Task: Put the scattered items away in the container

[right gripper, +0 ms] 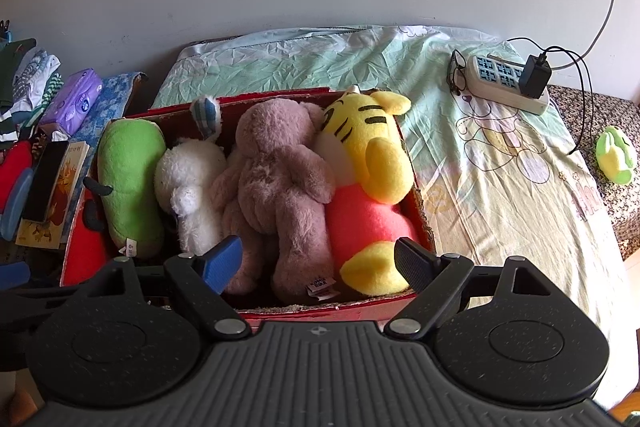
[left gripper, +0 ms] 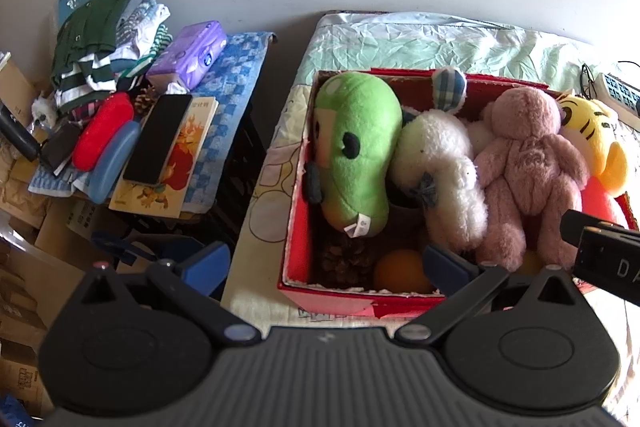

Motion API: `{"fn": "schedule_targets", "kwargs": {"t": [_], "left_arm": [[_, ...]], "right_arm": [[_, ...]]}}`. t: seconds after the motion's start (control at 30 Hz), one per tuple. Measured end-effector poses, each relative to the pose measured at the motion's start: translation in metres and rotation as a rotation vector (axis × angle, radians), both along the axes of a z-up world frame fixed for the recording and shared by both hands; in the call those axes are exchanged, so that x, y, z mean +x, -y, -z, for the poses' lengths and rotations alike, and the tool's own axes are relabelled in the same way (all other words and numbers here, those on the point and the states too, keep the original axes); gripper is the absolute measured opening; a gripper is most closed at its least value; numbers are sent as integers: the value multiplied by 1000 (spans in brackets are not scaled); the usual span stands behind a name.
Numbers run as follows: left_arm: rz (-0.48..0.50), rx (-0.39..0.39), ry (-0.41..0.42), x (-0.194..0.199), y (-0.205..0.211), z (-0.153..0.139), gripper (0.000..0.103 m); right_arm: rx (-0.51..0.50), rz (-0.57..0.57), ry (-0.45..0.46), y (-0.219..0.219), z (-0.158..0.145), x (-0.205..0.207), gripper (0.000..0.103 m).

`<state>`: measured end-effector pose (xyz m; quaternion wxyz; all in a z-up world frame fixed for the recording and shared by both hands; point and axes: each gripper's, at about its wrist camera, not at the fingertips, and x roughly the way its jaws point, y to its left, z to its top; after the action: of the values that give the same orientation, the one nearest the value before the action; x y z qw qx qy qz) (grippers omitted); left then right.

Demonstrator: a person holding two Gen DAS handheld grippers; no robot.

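Note:
A red cardboard box (left gripper: pixel 304 287) (right gripper: pixel 360 311) sits on the bed. It holds a green plush (left gripper: pixel 354 147) (right gripper: pixel 130 183), a white plush (left gripper: pixel 444 171) (right gripper: pixel 192 187), a pink bear (left gripper: pixel 524 163) (right gripper: pixel 280 187) and a yellow tiger plush (left gripper: pixel 592 135) (right gripper: pixel 372 163). A pine cone (left gripper: pixel 344 263) and an orange ball (left gripper: pixel 402 271) lie at the box's bottom. My left gripper (left gripper: pixel 326 265) is open and empty over the box's near left corner. My right gripper (right gripper: pixel 318 263) is open and empty over the box's near edge. A small green plush (right gripper: pixel 616 155) lies on the bed's far right.
A side table (left gripper: pixel 236 79) left of the bed carries folded clothes (left gripper: pixel 100 39), a purple tissue pack (left gripper: pixel 188 53), a phone (left gripper: pixel 158 139) on a book, and a red pouch (left gripper: pixel 102 131). A power strip (right gripper: pixel 508 83) with charger and glasses (right gripper: pixel 458 73) lie on the sheet.

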<state>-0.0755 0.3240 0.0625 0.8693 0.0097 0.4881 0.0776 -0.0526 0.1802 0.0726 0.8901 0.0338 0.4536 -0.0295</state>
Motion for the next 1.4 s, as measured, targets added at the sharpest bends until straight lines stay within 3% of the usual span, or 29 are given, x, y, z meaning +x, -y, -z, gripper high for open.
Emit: {"fn": "schedule_targets", "kwargs": {"t": [0.17,0.47,0.93,1.4], "left_arm": [[13,30,-8,2,8,-6,103],[-4,-5,0,12,6,-18,102],[52,-20,-13,10,31,-12,103],[124,-51,-16,16,53,-8,103]], "right_arm": [[41,-10,-20,3,-5,6,85],[70,-5,2,4,-18,7,83],[31,11,-13,19,-13,5,73],[-3,44,4,35,-15,2,73]]}}
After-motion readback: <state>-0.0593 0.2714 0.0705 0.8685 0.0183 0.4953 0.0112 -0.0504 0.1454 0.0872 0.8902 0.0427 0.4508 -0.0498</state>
